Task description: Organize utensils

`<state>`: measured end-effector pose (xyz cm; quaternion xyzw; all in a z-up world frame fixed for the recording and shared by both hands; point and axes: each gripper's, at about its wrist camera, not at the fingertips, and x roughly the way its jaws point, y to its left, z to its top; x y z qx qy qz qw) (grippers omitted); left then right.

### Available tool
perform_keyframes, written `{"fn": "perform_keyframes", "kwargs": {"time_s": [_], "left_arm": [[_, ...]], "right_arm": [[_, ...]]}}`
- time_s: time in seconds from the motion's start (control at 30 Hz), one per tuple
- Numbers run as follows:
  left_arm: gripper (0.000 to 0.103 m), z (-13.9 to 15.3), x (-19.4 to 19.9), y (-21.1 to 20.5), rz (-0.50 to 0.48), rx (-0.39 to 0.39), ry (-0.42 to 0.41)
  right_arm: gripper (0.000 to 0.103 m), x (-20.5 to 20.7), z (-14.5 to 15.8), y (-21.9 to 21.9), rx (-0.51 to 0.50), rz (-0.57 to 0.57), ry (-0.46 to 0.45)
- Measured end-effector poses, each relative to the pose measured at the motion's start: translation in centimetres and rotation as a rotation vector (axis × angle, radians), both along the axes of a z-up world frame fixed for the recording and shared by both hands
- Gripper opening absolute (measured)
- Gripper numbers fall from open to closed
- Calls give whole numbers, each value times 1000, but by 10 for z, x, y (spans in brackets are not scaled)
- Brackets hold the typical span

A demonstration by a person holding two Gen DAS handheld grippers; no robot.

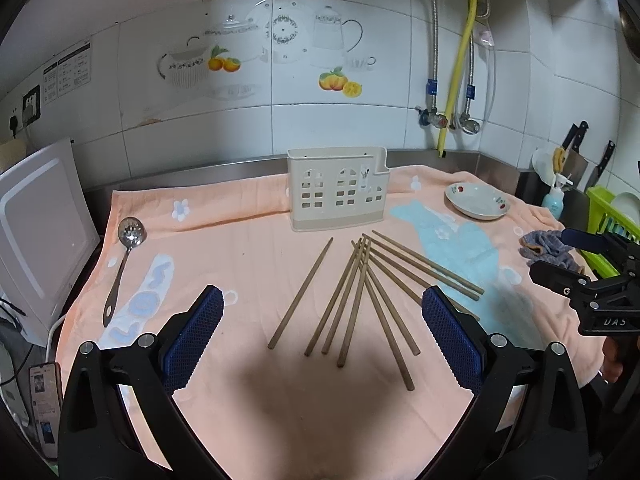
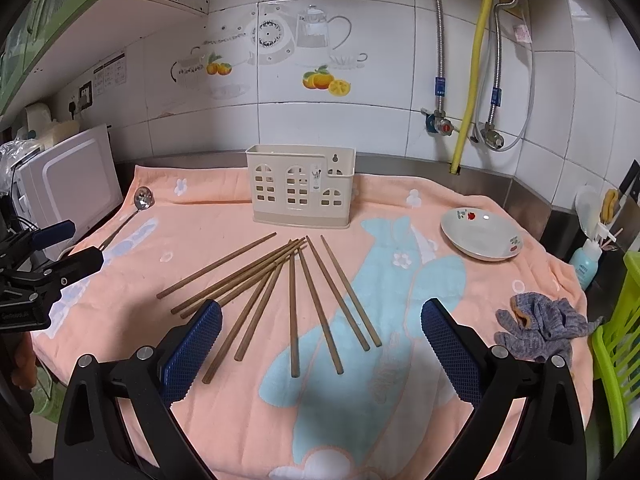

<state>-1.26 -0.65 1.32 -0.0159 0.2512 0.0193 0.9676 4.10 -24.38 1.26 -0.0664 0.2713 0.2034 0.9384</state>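
Dim, even indoor light (heavy fisheye bending, dark corners), soft shadow on the towel point(image 1: 280, 380).

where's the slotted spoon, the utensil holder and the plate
slotted spoon point(image 1: 132, 233): left wrist view, on its perforated bowl.
utensil holder point(image 2: 301, 188): right wrist view, on the front wall with the window cut-outs.
plate point(image 2: 481, 235): right wrist view, on its bare inner surface.

This is a home kitchen. White wall tiles point(image 1: 340, 128) carry teapot-and-fruit decals point(image 1: 336, 36), water valves point(image 2: 440, 124) and a yellow gas hose point(image 2: 474, 64) run down the wall, and knives point(image 1: 576, 148) stand by a green dish rack point(image 1: 608, 216). A microwave point(image 2: 68, 184) sits on the steel counter point(image 2: 440, 168), which is covered by a peach towel point(image 2: 200, 220).
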Motion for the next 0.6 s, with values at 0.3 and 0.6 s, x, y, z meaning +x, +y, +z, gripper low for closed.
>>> {"fn": "perform_keyframes", "kwargs": {"time_s": [0.3, 0.6], "left_arm": [[98, 1, -3, 0, 9, 5, -17], [98, 4, -6, 3, 18, 1, -23]], "right_arm": [[97, -3, 4, -2, 11, -2, -21], [97, -4, 7, -4, 16, -2, -32]]}}
